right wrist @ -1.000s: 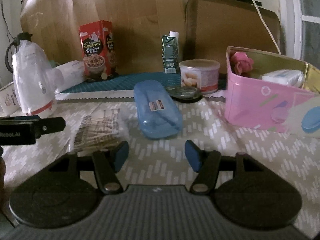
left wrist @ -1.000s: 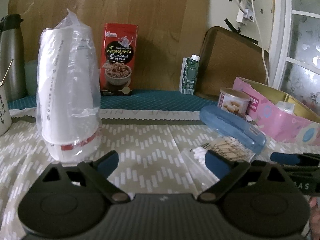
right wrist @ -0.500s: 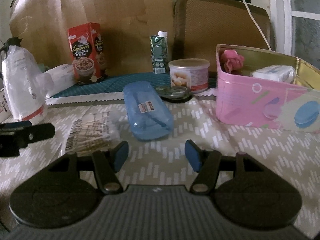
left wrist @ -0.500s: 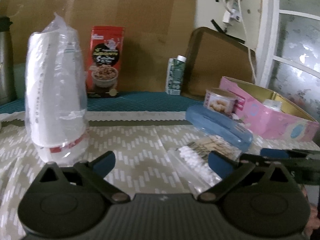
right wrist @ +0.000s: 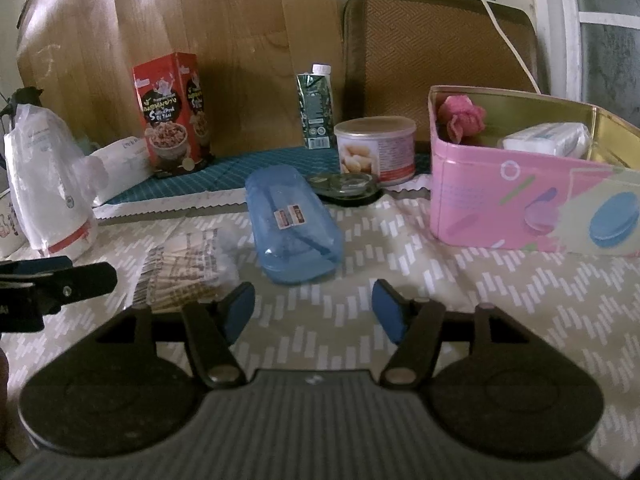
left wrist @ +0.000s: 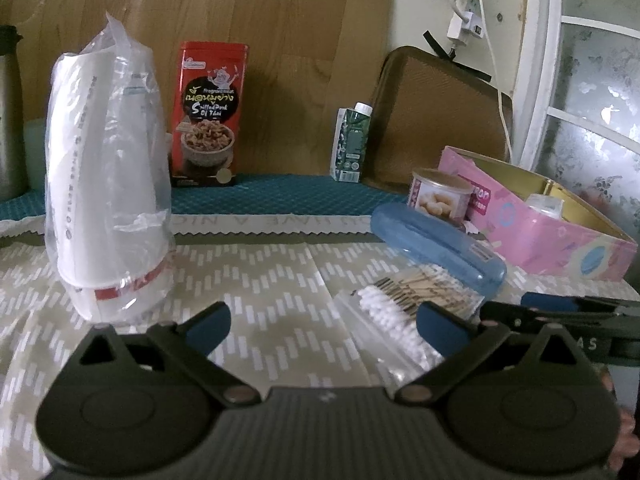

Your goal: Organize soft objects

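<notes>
Both tongs hover empty above the desk (right wrist: 500,280), the left tongs (left wrist: 322,322) spread wide, the right tongs (right wrist: 314,310) opening, because the cotton swab bag (left wrist: 396,320) lies near, awaiting transfer to the pink tin (right wrist: 520,208) far right.

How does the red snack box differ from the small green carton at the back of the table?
The red snack box is taller and wider than the green carton. The box is red with a picture of a bowl of food; the carton is dark green with small print. The carton has a white screw cap on top; the box has a flat top. The box stands far left of the carton. Both stand upright on the teal mat against the brown board.
</notes>
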Available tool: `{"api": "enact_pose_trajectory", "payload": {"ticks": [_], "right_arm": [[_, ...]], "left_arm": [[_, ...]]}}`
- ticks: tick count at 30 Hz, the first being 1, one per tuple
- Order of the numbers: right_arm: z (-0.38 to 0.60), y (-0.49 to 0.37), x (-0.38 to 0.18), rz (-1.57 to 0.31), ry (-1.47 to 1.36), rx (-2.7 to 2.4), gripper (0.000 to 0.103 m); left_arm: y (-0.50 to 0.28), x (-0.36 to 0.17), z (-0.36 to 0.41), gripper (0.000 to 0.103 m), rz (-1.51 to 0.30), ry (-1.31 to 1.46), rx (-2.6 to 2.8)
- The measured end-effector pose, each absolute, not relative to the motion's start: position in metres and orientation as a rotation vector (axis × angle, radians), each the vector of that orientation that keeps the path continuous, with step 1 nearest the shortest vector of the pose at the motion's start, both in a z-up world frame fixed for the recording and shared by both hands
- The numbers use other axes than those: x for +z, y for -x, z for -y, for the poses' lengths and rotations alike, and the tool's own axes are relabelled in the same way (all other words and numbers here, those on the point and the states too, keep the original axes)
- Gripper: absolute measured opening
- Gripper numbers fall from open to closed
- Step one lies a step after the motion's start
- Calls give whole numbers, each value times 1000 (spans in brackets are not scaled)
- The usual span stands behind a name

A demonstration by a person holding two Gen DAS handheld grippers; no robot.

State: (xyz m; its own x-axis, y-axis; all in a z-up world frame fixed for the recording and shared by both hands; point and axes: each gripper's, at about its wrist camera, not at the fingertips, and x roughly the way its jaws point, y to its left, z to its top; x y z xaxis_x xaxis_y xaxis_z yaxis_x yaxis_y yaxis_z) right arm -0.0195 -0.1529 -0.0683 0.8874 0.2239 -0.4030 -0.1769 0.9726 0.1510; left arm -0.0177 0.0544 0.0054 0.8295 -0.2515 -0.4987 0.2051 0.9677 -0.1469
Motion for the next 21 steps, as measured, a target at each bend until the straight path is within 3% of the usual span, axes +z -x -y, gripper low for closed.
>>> {"api": "enact_pose_trajectory", "payload": {"ticks": [13, 21], "right_arm": [[154, 22, -68, -424, -139, 214, 69], [155, 22, -68, -424, -143, 218, 71]], "left_arm": [[1, -1, -33, 102, -649, 17, -385], [8, 1, -42, 103, -594, 54, -346]]}}
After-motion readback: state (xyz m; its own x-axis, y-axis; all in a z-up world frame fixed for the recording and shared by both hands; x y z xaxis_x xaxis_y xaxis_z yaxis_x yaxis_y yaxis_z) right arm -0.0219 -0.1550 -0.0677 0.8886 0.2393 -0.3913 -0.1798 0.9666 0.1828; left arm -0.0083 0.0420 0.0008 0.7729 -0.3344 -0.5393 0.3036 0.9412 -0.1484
